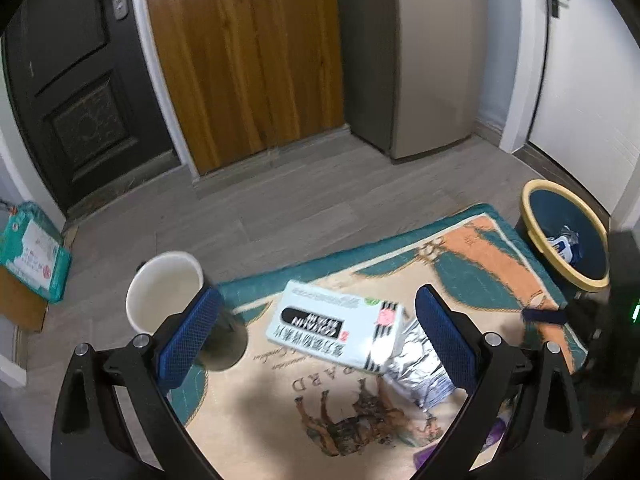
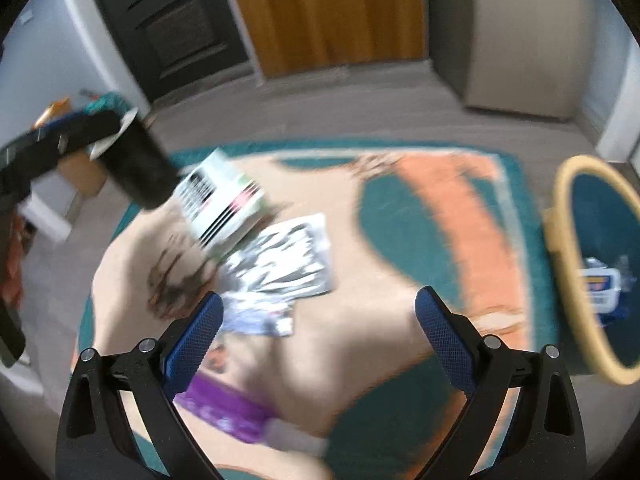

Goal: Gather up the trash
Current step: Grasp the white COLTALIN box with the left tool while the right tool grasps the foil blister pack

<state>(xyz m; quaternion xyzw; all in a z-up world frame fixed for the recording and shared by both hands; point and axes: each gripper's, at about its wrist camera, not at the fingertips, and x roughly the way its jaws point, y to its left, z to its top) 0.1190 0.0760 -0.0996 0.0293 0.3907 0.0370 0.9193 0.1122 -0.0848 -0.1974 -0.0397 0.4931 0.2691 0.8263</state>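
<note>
Patterned rug (image 1: 492,256), crinkled foil wrapper (image 1: 416,368), rectangular box (image 1: 336,324)

Left wrist view: high, tilted down over the patterned teal-and-peach floor rug (image 1: 480,256), facing the wooden door (image 1: 248,60); sharp. Right wrist view: lower, nearer the rug (image 2: 400,216), same heading, motion-blurred. Shared by both: the white printed cardboard box (image 1: 336,324) (image 2: 224,204), the crinkled silver foil packet (image 1: 416,368) (image 2: 284,260) and the yellow-rimmed dark bin (image 1: 568,236) (image 2: 592,264) at right.
</note>
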